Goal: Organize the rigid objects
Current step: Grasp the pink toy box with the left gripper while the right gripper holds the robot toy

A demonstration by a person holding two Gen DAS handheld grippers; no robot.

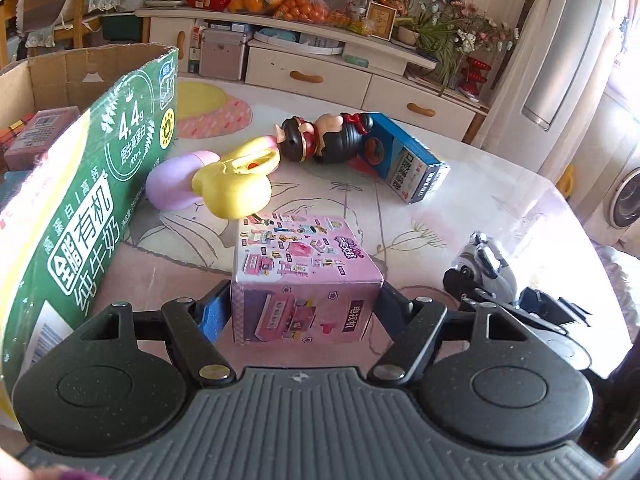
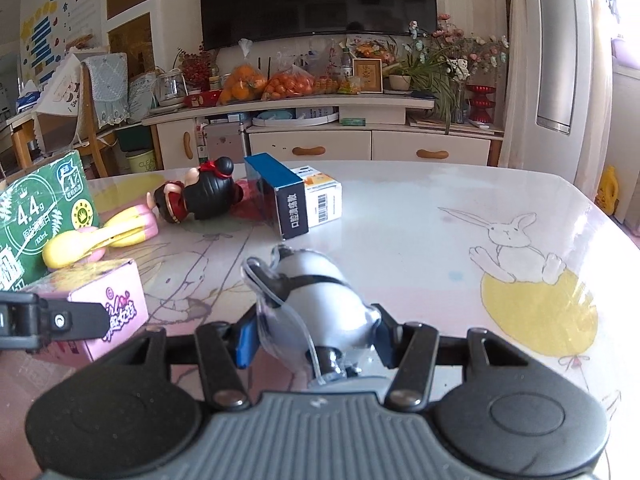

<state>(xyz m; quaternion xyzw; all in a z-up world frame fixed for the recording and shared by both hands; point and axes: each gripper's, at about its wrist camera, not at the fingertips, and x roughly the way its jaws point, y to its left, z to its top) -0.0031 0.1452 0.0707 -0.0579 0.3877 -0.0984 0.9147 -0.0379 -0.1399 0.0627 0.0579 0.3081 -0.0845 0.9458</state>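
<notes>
My left gripper (image 1: 306, 308) is shut on a pink toy box (image 1: 304, 272) that sits on the table; the box also shows in the right wrist view (image 2: 108, 304). My right gripper (image 2: 314, 332) is shut on a silver toy (image 2: 316, 296) with a black band, low over the table; it also shows in the left wrist view (image 1: 486, 268). A green milk carton (image 1: 80, 216) stands open at the left, with a pink item inside. A yellow toy (image 1: 236, 184), a purple toy (image 1: 172, 180), a dark-haired doll (image 1: 324, 140) and a blue box (image 1: 404, 160) lie further back.
A white and orange box (image 2: 320, 192) sits behind the blue box (image 2: 276, 196). The table (image 2: 440, 220) has a glossy rabbit-print cover, and its right edge is near. A cabinet (image 2: 320, 136) with oranges and plants stands behind the table.
</notes>
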